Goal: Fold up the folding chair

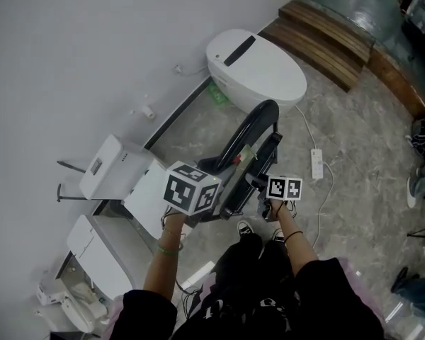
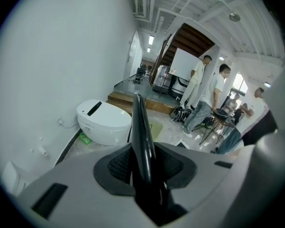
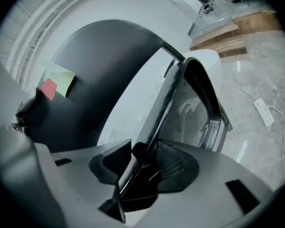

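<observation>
Head view: the folding chair (image 1: 249, 137) stands on the floor before the toilet (image 1: 258, 66) and looks nearly flat, with final closing probably left. The left gripper (image 1: 223, 190) and right gripper (image 1: 261, 184) flank it, forearms extended and angled downward. Left gripper view: the jaws clamp its black hoop (image 2: 140, 127). Right gripper view: the jaws pinch a thin frame bar (image 3: 164, 103).

The black folding chair (image 1: 249, 134), seemingly folded nearly flat, stands upright on the floor (image 1: 354, 140) near the white toilet (image 1: 258, 66).
</observation>
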Demonstrator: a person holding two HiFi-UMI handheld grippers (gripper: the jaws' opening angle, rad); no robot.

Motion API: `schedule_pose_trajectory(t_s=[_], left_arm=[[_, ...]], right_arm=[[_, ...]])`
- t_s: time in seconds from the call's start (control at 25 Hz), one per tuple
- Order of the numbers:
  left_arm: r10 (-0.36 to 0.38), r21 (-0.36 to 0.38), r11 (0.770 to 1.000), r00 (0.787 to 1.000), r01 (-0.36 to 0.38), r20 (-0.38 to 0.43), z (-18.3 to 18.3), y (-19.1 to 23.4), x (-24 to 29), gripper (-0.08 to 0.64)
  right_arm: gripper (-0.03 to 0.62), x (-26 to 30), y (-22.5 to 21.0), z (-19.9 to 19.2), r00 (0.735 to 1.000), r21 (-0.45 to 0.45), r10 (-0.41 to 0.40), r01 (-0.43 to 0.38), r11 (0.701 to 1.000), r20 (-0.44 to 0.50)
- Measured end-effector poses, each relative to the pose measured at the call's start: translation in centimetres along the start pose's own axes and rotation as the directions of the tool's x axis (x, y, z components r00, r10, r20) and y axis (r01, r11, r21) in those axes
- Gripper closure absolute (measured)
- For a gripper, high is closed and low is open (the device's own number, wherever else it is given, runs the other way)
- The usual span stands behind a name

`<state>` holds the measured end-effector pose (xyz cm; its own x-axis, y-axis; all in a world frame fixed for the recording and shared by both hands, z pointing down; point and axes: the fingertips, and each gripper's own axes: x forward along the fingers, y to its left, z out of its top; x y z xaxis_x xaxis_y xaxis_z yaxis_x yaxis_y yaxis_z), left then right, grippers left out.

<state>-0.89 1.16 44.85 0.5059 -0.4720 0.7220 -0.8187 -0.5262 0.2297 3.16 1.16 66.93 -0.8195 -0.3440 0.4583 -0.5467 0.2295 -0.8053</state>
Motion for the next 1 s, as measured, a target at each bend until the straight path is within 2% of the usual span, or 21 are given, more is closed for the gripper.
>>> schedule_pose_trajectory(t_s=[0.12,0.28,0.36,0.44,0.56,0.76,0.92,1.0], left_arm=[[0.029,0.037,0.999,0.999,-0.027,-0.038,-0.6,0.7,0.0,0.442],[-0.069,-0.025,0.997,0.997,0.069,-0.019,-0.4,0.4,-0.1,0.449],[-0.087,-0.031,0.996,0.996,0.086,-0.03,-0.6,0.1,-0.1,0.454],[-0.058,-0.003,0.998,0.996,0.058,-0.063,-1.0,0.4,0.2,0.454],[-0.029,0.023,0.999,0.994,0.031,-0.103,-1.2,1.3,0.4,0.454],[-0.074,-0.041,0.997,0.994,0.071,-0.082,-0.8,2.2,0.2,0.462],[-0.054,-0.026,0.998,0.996,0.052,-0.073,-0.4,3.7,0.1,0.474],[-0.064,-0.04,0.997,0.996,0.062,-0.066,-0.2,4.3,0.0,0.476]], right_arm=[[0.417,-0.1,-0.8,1.5,0.998,0.095,-0.001,-0.005,0.995,0.067],[0.417,1.0,-1.1,3.2,0.995,0.161,0.005,-0.021,0.987,0.098],[0.417,1.6,-1.0,3.4,0.997,0.158,-0.014,0.001,0.987,0.08],[0.434,2.1,-1.1,3.5,0.998,0.159,-0.02,0.011,0.987,0.055],[0.463,2.3,-0.8,3.7,0.999,0.206,0.038,-0.045,0.978,0.039],[0.476,2.6,-0.4,4.0,0.991,0.229,0.127,-0.13,0.965,0.028],[0.486,3.7,0.1,4.6,0.994,0.176,0.096,-0.085,0.981,-0.054],[0.5,4.0,0.3,4.9,0.991,0.224,0.109,-0.089,0.97,-0.078]])
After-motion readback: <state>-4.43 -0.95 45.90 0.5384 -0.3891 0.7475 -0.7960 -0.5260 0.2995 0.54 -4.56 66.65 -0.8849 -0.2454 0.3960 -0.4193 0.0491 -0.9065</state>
